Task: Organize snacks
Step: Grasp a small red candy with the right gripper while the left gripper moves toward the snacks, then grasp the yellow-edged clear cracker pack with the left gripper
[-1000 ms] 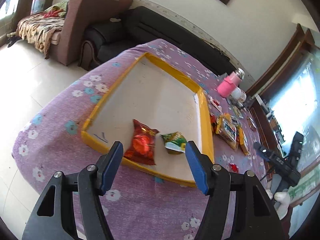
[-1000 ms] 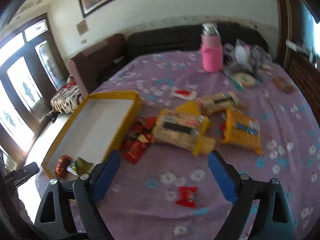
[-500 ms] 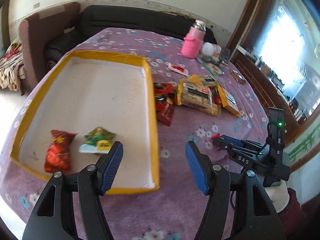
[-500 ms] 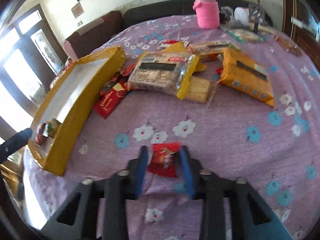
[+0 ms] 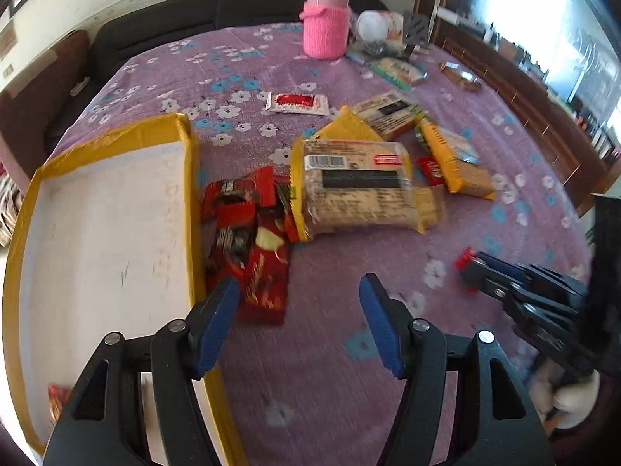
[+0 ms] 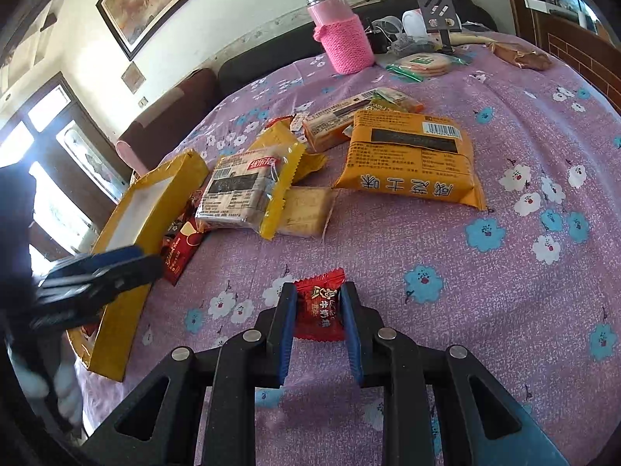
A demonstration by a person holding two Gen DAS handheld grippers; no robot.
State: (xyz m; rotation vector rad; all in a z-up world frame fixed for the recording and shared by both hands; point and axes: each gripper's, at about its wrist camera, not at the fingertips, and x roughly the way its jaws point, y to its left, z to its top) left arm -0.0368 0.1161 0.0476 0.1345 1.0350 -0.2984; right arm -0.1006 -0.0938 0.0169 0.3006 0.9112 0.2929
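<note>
A small red candy (image 6: 319, 306) lies on the purple flowered cloth, and my right gripper (image 6: 316, 291) is shut on it, both blue pads against its sides. In the left wrist view the same right gripper (image 5: 477, 268) shows at the right with the candy's red tip (image 5: 464, 258) sticking out. My left gripper (image 5: 299, 287) hangs open over bare cloth with nothing between its fingers, just right of the yellow-rimmed tray (image 5: 189, 194). A pile of red snack packets (image 5: 252, 240) lies beside the tray wall. One red packet (image 5: 56, 400) rests inside the tray.
Past the pile lie a clear-and-yellow biscuit pack (image 5: 357, 194), an orange pack (image 6: 411, 155) and a red-and-white sachet (image 5: 297, 101). A pink-sleeved bottle (image 6: 345, 39) and some clutter stand at the far edge. A dark sofa runs behind the table.
My left gripper has swung right, from over the tray to the cloth beside the red packets. My right gripper has dropped onto the red candy and shut on it.
</note>
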